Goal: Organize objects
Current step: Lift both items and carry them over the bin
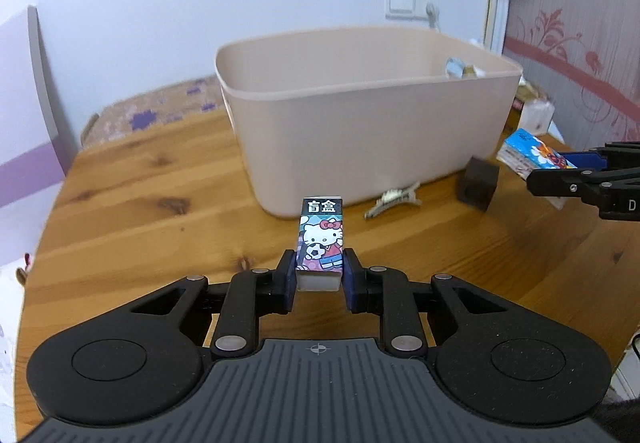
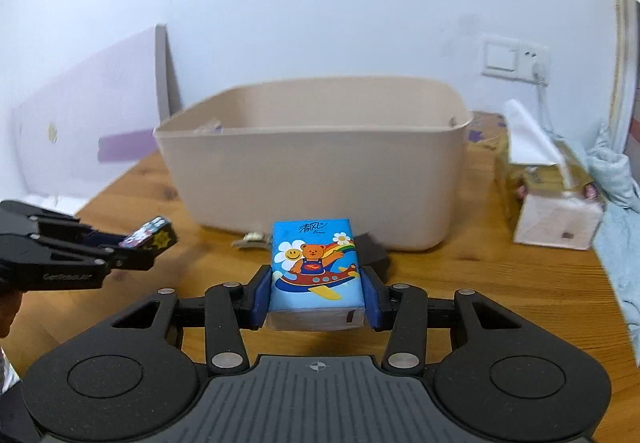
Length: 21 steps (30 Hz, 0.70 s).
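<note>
My left gripper [image 1: 319, 271] is shut on a small Hello Kitty blind box [image 1: 321, 239] and holds it above the wooden table [image 1: 140, 211], in front of the beige plastic bin [image 1: 360, 123]. My right gripper [image 2: 318, 295] is shut on a blue tissue pack with a bear print [image 2: 316, 267], also raised in front of the bin [image 2: 312, 171]. The right gripper and its pack [image 1: 532, 155] show at the right of the left wrist view. The left gripper with its box [image 2: 154, 235] shows at the left of the right wrist view. The bin holds a few small items [image 1: 460, 69].
A hair clip [image 1: 394, 199] and a dark cube [image 1: 478, 183] lie on the table by the bin's front wall. A tissue box [image 2: 556, 199] stands right of the bin. A patterned cloth [image 1: 160, 111] lies at the table's far end. A wall socket [image 1: 408, 1] sits behind.
</note>
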Motion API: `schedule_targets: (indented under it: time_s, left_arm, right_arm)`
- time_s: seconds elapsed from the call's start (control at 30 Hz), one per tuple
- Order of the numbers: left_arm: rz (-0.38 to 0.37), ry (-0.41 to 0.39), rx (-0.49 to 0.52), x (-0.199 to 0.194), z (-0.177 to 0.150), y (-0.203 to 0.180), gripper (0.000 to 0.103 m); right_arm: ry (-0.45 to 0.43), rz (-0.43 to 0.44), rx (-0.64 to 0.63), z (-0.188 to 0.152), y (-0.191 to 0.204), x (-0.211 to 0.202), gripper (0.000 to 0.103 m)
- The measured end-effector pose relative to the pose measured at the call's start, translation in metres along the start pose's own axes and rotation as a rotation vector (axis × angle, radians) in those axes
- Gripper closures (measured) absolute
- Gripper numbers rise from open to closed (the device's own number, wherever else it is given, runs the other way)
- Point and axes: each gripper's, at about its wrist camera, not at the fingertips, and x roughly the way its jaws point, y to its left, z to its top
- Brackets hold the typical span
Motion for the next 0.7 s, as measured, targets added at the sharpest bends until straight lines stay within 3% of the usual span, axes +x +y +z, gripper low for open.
schedule_targets:
  time_s: [0.37,0.7]
  left_arm:
    - [0.015,-0.123,-0.011,-0.028,0.038,0.004,0.079]
    - [0.058,-0.204,0.017,-0.020,0.084,0.005,0.079]
  right_arm:
    - [-0.116,-0.044,0.023,0.024,-0.018,-0.029,0.060]
    - [-0.191,-0.076,-0.045,0.060,-0.028,-0.029,0.060]
